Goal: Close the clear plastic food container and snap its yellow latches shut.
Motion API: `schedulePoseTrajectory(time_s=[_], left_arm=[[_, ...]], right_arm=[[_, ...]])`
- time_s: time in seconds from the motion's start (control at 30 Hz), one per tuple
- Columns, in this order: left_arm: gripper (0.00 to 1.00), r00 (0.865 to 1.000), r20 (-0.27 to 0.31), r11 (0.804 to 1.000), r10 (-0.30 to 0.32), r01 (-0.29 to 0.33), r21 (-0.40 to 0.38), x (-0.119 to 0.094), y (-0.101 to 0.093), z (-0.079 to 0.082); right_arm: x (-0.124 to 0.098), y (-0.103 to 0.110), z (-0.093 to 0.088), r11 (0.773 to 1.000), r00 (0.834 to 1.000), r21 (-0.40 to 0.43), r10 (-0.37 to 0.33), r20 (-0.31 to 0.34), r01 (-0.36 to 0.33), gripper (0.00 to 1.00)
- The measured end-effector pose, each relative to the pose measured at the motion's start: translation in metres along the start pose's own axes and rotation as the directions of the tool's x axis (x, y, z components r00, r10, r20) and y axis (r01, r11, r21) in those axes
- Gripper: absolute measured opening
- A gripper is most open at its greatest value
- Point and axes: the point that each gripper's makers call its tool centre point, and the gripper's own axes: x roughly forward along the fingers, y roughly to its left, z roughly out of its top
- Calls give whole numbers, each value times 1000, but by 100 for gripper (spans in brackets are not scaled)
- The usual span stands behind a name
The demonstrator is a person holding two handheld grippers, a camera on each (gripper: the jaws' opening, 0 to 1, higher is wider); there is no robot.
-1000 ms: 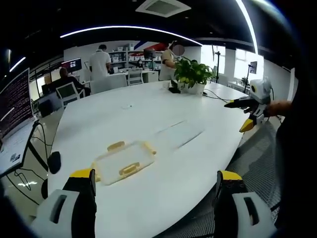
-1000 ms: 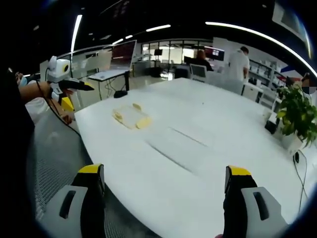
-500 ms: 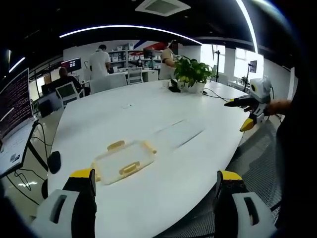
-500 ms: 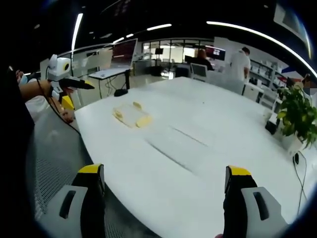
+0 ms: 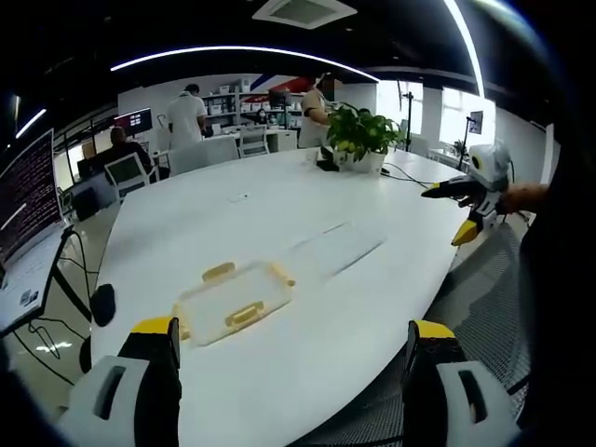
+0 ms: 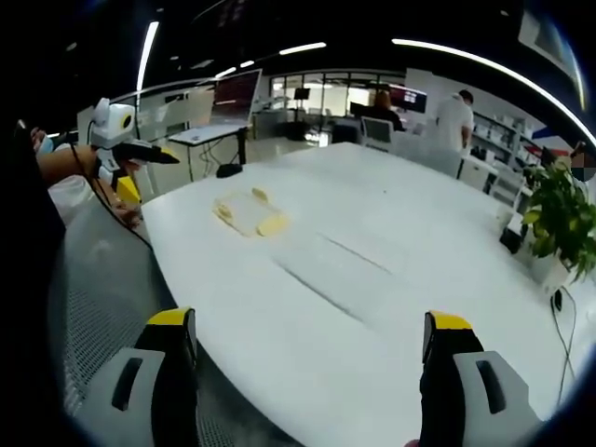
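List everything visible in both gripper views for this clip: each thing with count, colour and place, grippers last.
Table: one, white, large and oval, spanning both views.
Food container: one, clear with yellow latches, lying on the table near the left gripper's edge; small in the right gripper view.
Potted plant: one, green, at the far end of the table.
Monitors: several, dark, on desks beyond the table.
People: a few, in the background by the desks and shelves.
Ceiling lights: long white strips overhead.
Left gripper: yellow-tipped jaws wide apart, short of the container.
Right gripper: jaws wide apart over the table edge, holding nothing.
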Motion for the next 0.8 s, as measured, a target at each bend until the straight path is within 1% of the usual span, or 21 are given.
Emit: schedulePoseTrajectory(time_s=[0.8], left_arm=[[99, 1000, -8, 1000, -1, 2, 13, 0, 2, 2]], right_arm=[[1, 0, 0, 1000, 1000, -22, 14, -18, -14, 100]])
